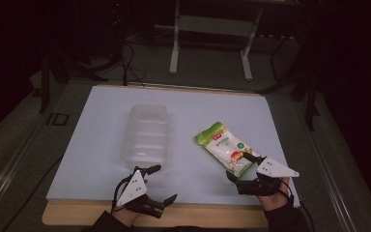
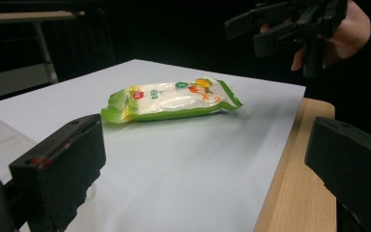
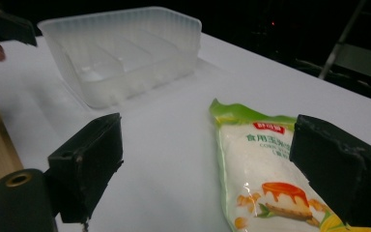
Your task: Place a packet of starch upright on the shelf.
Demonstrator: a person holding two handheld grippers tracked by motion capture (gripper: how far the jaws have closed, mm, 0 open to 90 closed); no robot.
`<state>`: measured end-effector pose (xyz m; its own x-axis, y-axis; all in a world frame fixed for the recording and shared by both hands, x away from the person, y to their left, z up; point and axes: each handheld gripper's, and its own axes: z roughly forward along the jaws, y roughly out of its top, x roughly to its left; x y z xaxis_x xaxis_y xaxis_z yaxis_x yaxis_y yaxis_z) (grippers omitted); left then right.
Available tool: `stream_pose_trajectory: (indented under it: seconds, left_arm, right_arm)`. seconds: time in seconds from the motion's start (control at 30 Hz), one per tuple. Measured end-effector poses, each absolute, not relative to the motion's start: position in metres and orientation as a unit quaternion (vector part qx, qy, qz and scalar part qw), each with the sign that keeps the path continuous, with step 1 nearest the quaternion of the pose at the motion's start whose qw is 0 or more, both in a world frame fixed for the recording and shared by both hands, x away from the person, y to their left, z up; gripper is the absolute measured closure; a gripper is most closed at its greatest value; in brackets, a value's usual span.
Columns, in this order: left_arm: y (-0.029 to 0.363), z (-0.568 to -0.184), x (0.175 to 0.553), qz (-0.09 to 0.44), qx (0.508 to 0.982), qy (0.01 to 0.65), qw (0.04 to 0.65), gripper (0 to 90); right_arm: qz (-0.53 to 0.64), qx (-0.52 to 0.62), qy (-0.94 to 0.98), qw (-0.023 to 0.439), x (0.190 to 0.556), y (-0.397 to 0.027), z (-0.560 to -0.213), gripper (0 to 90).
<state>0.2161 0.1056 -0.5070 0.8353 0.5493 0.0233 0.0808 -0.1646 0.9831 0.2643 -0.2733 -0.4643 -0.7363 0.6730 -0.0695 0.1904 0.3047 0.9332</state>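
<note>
Hand-held gripper on the right, jaws wide apart and clamped on nothing, poised at the near end of the green-and-white food pouch; hand-held gripper on the left likewise spread and empty, just short of the clear plastic tray. Going largest to smallest: white tabletop with a bare wooden edge at the near side, then the tray lying left of centre with ribbed compartments, then the pouch flat on the sheet to its right, well apart from the tray. Likely trouble from here: slack, slippery film, so a pinch on the sealed end alone could slide off or let the powdery filling sag and swing; a low approach could shove the pouch along the smooth sheet rather than lift it; the light tray could skid or tip if nudged by the left jaws. Hard to make out: small print on the pouch, dark surroundings beyond the tabletop, near end of the pouch partly covered by the right jaw in the right gripper view
</note>
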Motion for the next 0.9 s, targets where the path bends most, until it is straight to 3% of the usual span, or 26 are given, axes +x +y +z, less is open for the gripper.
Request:
stream_pose_trajectory:
  seconds: [0.5, 0.9]
  left_arm:
    - [0.106, -0.505, 0.214, 0.187, 0.73, 0.193, 0.629, 1.1]
    - [0.102, -0.503, 0.211, 0.172, 0.739, 0.189, 0.624, 1.1]
  right_arm:
    - [0.549, 0.243, 0.766, 0.229, 0.249, -0.275, -0.447, 11.5]
    - [0.557, 0.261, 0.752, 0.237, 0.258, -0.287, -0.417, 11.6]
